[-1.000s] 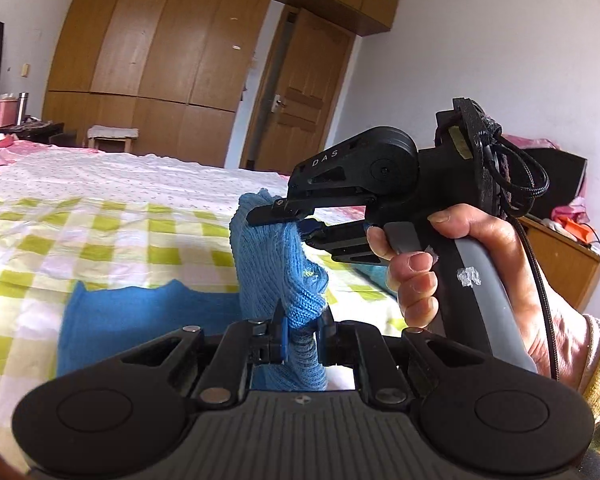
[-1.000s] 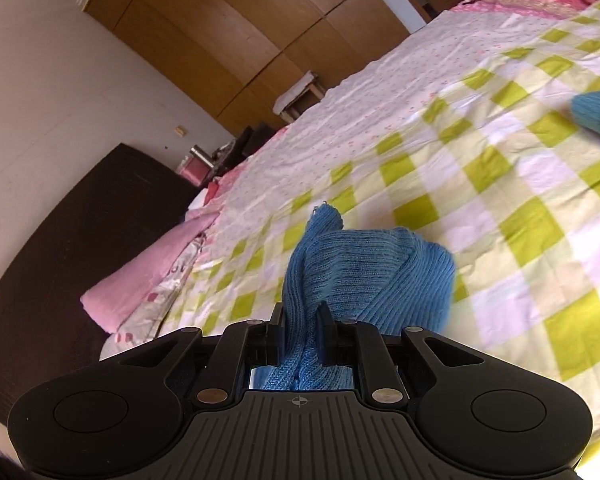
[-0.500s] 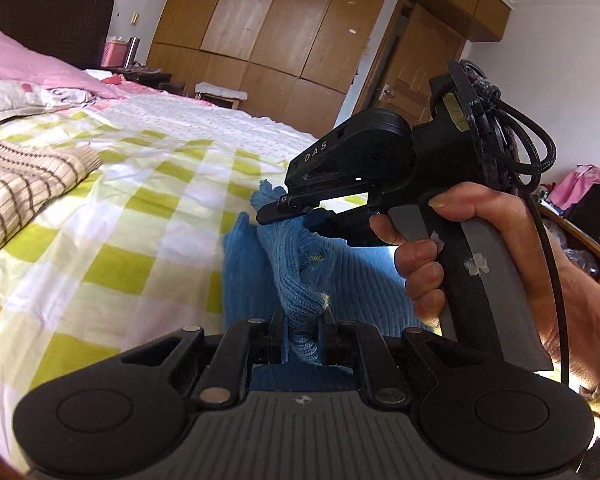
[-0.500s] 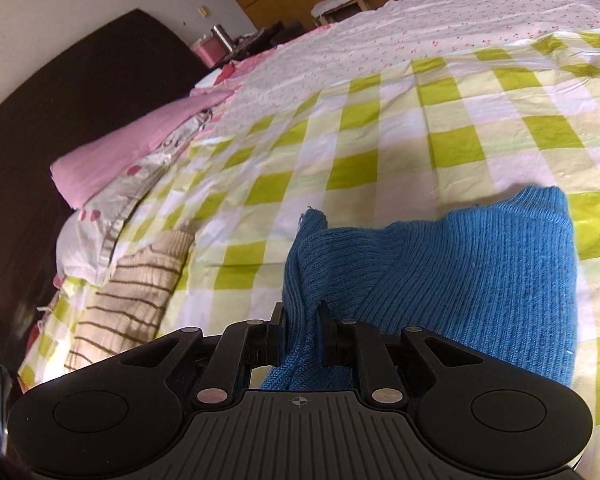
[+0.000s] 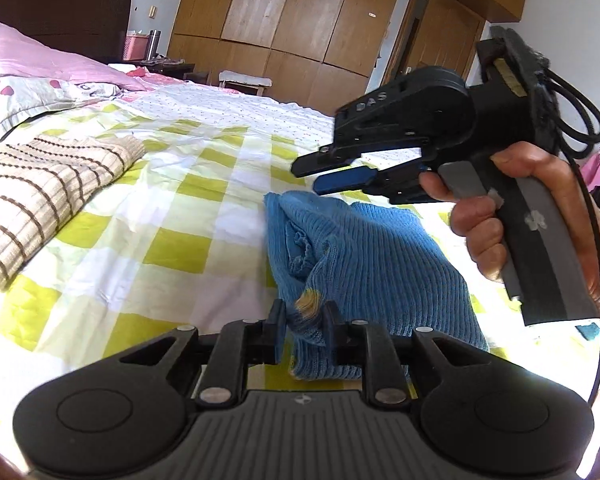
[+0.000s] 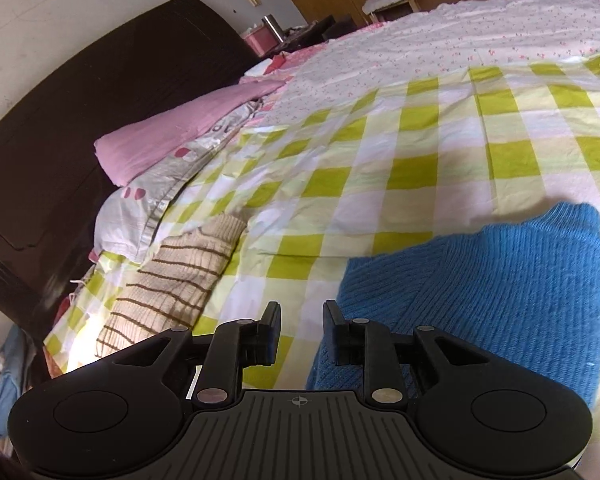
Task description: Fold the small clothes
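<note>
Lying folded, one blue knit point(image 5: 364, 252) sits between both gaping grippers point(image 5: 302, 322) point(image 6: 301, 326).

Green-checked bedsheet point(image 6: 416, 176), pink pillow point(image 6: 172, 140), dark headboard point(image 6: 80, 92), wooden wardrobe point(image 5: 300, 12), stool point(image 5: 242, 80) beside it

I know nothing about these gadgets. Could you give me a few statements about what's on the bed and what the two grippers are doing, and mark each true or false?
1. The right gripper grips the blue knit garment. False: its jaws are open, with nothing between them.
2. The left gripper has blue knit between its fingers. True.
3. A beige striped garment lies folded on the checked sheet. True.
4. The blue garment hangs in the air. False: it lies on the bed.
</note>
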`<state>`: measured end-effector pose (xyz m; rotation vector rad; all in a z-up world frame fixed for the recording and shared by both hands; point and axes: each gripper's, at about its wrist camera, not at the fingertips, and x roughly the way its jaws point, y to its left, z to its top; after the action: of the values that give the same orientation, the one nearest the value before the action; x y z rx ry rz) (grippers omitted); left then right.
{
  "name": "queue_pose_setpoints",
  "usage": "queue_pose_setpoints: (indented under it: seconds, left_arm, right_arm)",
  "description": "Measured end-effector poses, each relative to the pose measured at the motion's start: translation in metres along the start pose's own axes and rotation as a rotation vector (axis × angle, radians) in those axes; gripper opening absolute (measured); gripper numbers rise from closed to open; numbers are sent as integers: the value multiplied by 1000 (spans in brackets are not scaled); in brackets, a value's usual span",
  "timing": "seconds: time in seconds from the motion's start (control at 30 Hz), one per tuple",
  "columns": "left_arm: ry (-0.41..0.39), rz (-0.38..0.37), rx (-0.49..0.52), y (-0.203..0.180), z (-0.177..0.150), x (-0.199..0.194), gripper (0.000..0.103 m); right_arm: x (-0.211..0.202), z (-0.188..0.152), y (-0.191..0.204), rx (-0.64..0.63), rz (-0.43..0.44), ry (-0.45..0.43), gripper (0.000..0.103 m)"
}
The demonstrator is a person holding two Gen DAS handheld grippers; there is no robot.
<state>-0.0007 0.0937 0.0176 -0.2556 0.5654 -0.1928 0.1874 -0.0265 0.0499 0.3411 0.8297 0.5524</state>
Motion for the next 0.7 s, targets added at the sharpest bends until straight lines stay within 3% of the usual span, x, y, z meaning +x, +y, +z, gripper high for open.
queue_pose_setpoints:
  seconds: [0.2,0.4,0.57,0.7]
  left_arm:
    - [-79,19,88,-13,23,-8,27]
    - [-109,-13,145,-34,50,25,27]
    - [-89,-9,200,-50,62,62,27]
    - [-14,32,195,-47,58,88,27]
  right_arm:
    - [-48,-6,-8,-101,-74,-52,25]
    - [-67,-33,-22,-172,-180,-49,25]
    - [-75,-54,-31,-193,-192,-18,25]
    - [-74,-67,-29,-260,-208,-10,24]
